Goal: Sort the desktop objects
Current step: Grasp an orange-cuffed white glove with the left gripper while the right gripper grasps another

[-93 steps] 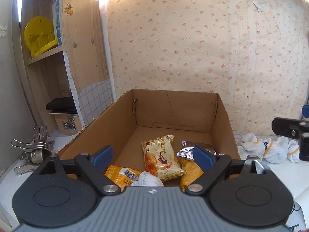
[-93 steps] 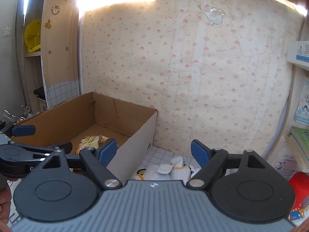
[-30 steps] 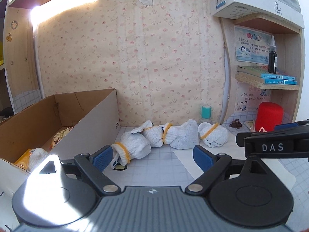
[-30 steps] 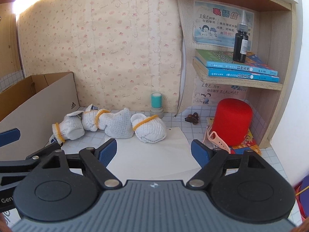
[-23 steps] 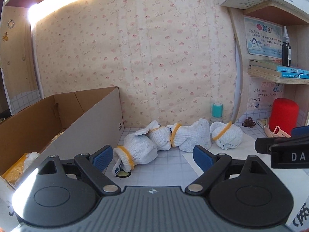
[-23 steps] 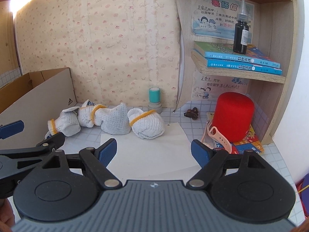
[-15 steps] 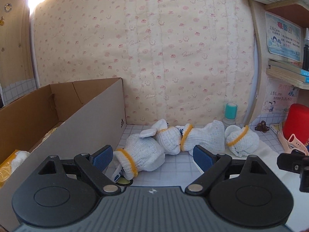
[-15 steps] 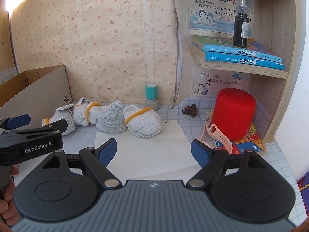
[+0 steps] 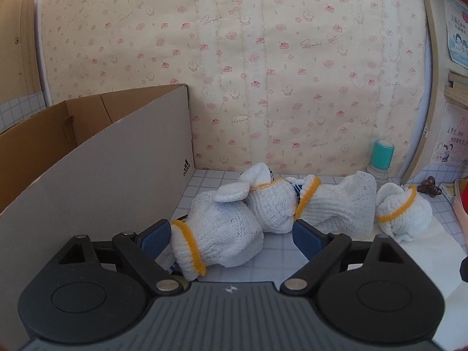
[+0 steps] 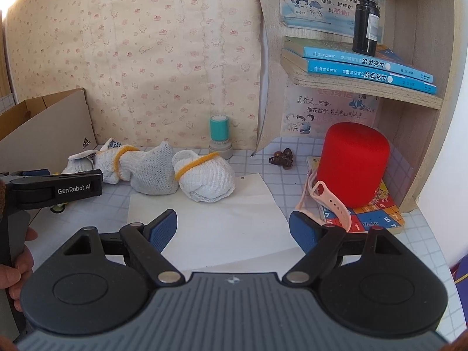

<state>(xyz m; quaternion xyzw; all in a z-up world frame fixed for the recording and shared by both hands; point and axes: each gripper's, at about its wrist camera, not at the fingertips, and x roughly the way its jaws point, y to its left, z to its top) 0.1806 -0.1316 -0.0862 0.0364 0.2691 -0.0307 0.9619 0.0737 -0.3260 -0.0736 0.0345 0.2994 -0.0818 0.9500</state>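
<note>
Closer now, left tongs (image 9: pixel 231 235) straddle the nearest white glove bundle (image 9: pixel 222 228).

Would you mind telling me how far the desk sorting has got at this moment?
Done: nothing visible here proves it; the cardboard box shows only its walls.
In hand: the open left gripper brackets the nearest glove bundle, not yet clamped. The right gripper is open over the white paper.
Left: the other bundles, the hair clip and the pink strap remain on the desk.
</note>
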